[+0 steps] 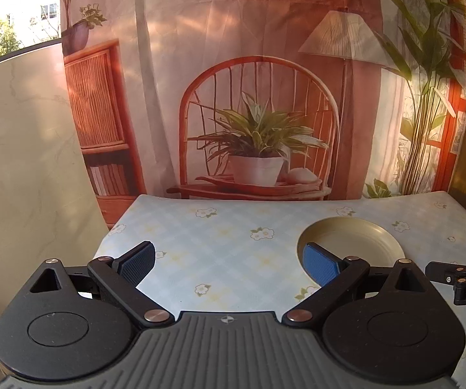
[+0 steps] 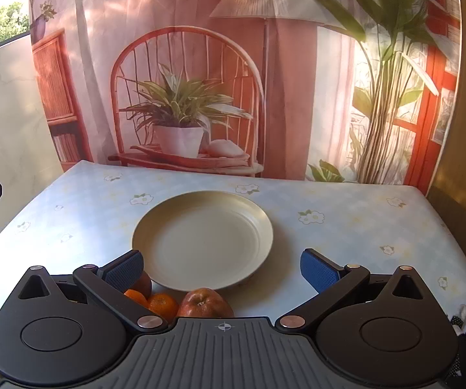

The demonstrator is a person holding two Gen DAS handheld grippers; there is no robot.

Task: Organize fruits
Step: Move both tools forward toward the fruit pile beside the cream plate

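A cream plate [image 2: 202,238] lies empty in the middle of the table; it also shows in the left wrist view [image 1: 359,238], right of my left gripper. My right gripper [image 2: 221,269] is open and empty above the plate's near edge. Below it, at the near rim, lie a red apple [image 2: 204,303], two oranges [image 2: 163,304] and a darker apple [image 2: 143,283] partly hidden behind the left finger. My left gripper [image 1: 229,264] is open and empty over bare tablecloth. The right gripper's tip [image 1: 460,274] shows at the right edge.
The table [image 2: 346,227] has a pale blue floral cloth. A printed backdrop [image 2: 200,81] hangs just behind its far edge. A pale wall panel [image 1: 22,162] stands to the left, beyond the table's left edge.
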